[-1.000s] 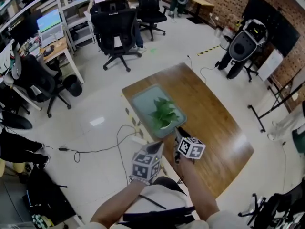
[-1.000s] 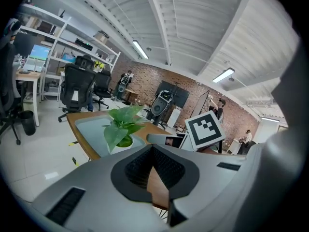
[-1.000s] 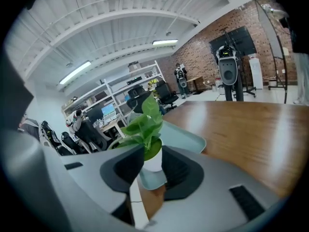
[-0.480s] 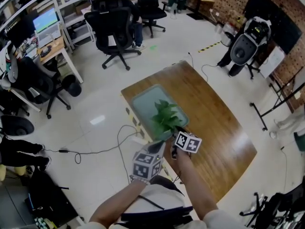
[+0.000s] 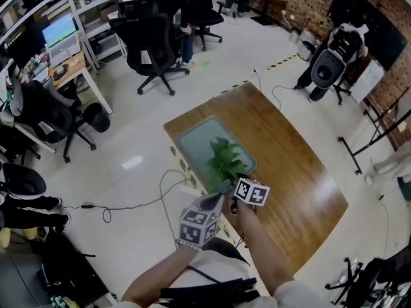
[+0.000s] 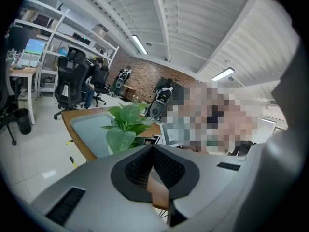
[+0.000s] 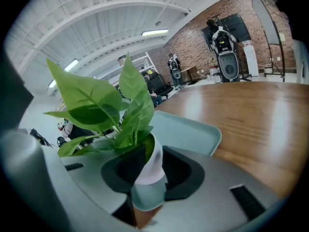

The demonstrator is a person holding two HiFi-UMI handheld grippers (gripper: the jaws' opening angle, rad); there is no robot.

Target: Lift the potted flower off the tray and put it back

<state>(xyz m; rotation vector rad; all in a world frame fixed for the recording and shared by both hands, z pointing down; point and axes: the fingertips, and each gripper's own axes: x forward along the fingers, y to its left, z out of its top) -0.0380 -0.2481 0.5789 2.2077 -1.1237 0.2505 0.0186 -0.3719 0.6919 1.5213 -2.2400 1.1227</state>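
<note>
Two grippers are in our hands, and only one has anything in it. Our right gripper [image 7: 150,157] has the potted flower [image 7: 152,170] squarely between its jaws. The white pot fills the gap, with a dark ribbed pad [image 7: 177,170] against each side, and the jaws have just been closing onto it. In the right gripper view the pot leans a little to the right, and its leaves [image 7: 91,100] spread up and to the left above the pads. Right under the pot shows a rounded corner of the pale green tray [image 7: 193,129], so the flower stands at the tray corner nearest us. The jaws hide the pot's base, so we cannot tell whether it rests on the tray or is clear of it. The tray lies on the wooden table [image 7: 260,124].

Our left gripper [image 6: 152,149] is clenched on nothing. Its pads meet at the tips, with a wedge of table showing below them. It is held back near the table's edge, with the flower ahead of it and apart from its jaws.

As for writing, the side of the pot facing us is plain white. All the print we can make out is the black-and-white square patterns on the right marker cube [image 5: 252,192] and the left marker cube [image 5: 196,226]. The monitor [image 5: 64,27] on the far desk is too small to read.
</note>
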